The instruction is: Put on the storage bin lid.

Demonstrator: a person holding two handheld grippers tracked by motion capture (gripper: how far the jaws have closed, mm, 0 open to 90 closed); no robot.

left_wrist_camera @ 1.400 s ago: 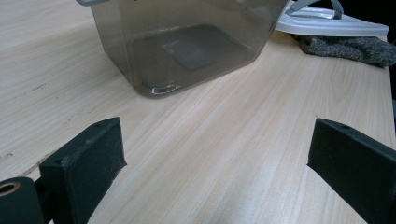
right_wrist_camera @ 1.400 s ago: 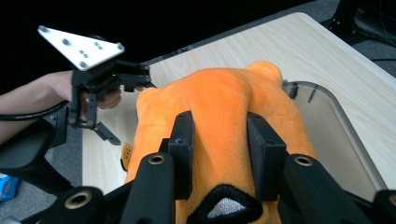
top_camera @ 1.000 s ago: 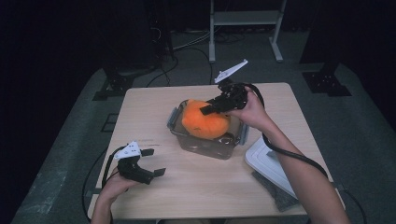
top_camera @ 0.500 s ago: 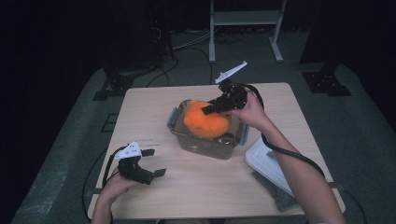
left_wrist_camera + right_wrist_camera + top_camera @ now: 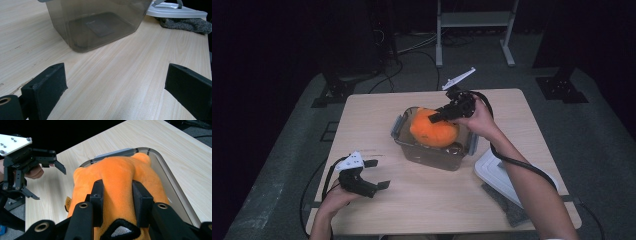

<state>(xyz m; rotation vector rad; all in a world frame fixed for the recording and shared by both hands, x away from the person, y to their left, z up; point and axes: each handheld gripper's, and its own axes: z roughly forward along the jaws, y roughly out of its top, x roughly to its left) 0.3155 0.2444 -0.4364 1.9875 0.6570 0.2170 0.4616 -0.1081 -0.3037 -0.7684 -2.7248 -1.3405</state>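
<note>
Orange plush toy (image 5: 434, 129), pinched by the right gripper (image 5: 447, 113), is being sunk lower into the clear container (image 5: 432, 155) mid-table; left gripper (image 5: 374, 175) is being held open near-left on the pale wooden table (image 5: 522, 115), dark room around.

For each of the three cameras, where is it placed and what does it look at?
High view: above the table, looking down; forearms, left gripper, right gripper.
Left gripper view: low, facing the smoky clear plastic box; its own open fingers.
Right gripper view: along fingers pinching the orange plush toy.
All three views share the box.
</note>
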